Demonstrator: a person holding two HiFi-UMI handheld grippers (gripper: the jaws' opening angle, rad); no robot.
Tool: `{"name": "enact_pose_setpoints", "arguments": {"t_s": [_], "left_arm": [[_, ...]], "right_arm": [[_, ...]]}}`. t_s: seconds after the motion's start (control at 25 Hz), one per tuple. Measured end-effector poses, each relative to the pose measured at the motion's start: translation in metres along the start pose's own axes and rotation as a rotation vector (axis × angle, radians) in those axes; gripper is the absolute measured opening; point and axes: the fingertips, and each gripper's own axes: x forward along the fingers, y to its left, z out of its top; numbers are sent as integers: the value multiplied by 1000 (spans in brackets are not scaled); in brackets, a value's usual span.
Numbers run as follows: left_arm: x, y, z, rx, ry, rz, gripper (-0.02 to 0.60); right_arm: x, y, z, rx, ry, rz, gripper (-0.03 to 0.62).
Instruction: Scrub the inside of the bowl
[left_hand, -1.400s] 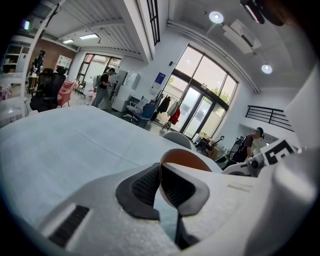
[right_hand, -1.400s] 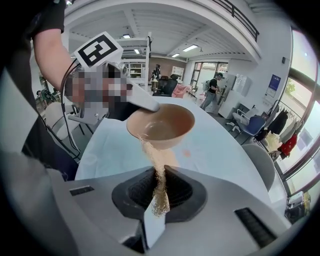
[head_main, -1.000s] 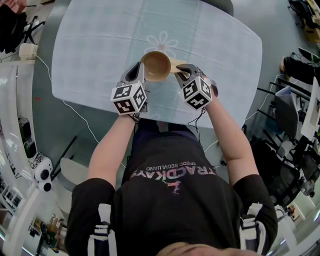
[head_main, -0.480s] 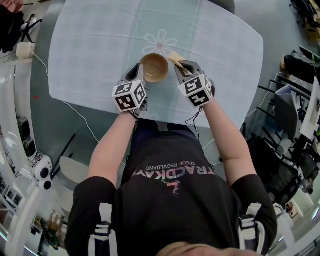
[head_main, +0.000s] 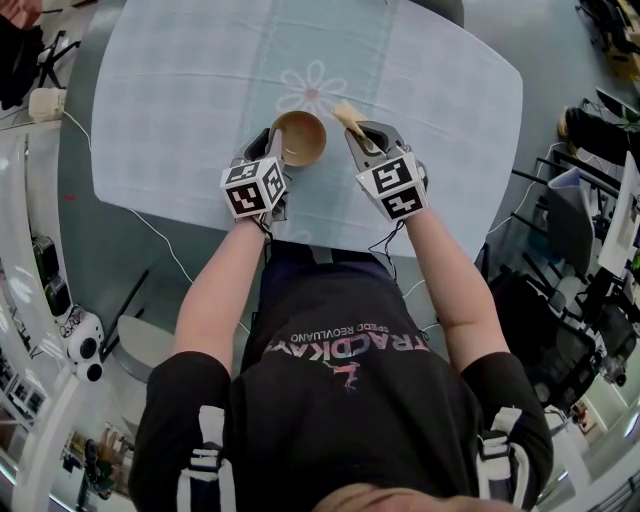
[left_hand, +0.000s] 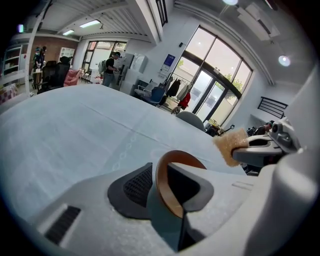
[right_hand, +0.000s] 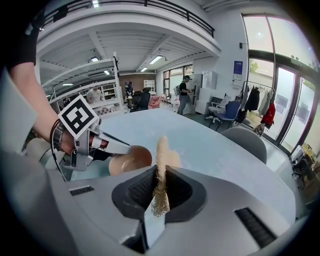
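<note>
Bench (head_main: 190, 90) is wearing a smooth pale cloth, so nothing is anchoring what's on it; a sideways shove is likely sliding things or rucking the cloth. Bowl (head_main: 298, 138) is sitting mouth-up just ahead of the person. I'm not seeing whether its base is fully down or hanging a touch above the cloth. Left claw (left_hand: 160, 187) is straddling the rim at the bowl's 8 o'clock. Its jaws have just been opening and are standing partly apart with the wall between them, pads not looking clamped. Main risk: scrubbing into a bowl nobody is gripping, so it's skating toward 9 o'clock or tipping. Backing that claw out crooked is also risking a hooked rim. Right claw (right_hand: 159, 192) is pinching the sponge (right_hand: 161, 150) tight and hovering at the bowl's 2 o'clock, clear of it. The sponge is being held by a thin edge with most of it poking past the tips, so under pressure it's probably folding or pulling free.
</note>
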Motion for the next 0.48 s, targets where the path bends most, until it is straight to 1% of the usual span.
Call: {"name": "enact_pose_setpoints", "arguments": {"t_s": [0.04, 0.08, 0.28, 0.4, 0.48], "left_arm": [[0, 0, 0, 4, 0, -1, 125], [0, 0, 0, 7, -1, 1, 144], [-14, 4, 7, 17, -40, 30, 144], [-35, 5, 16, 21, -80, 43, 143], [-50, 2, 26, 41, -119, 50, 124]], "right_arm": [[-1, 0, 1, -1, -3, 2, 32], [-1, 0, 1, -3, -6, 4, 32], [-8, 2, 7, 13, -38, 13, 32], [-19, 3, 15, 26, -71, 19, 32], [-28, 3, 24, 33, -106, 26, 32]]}}
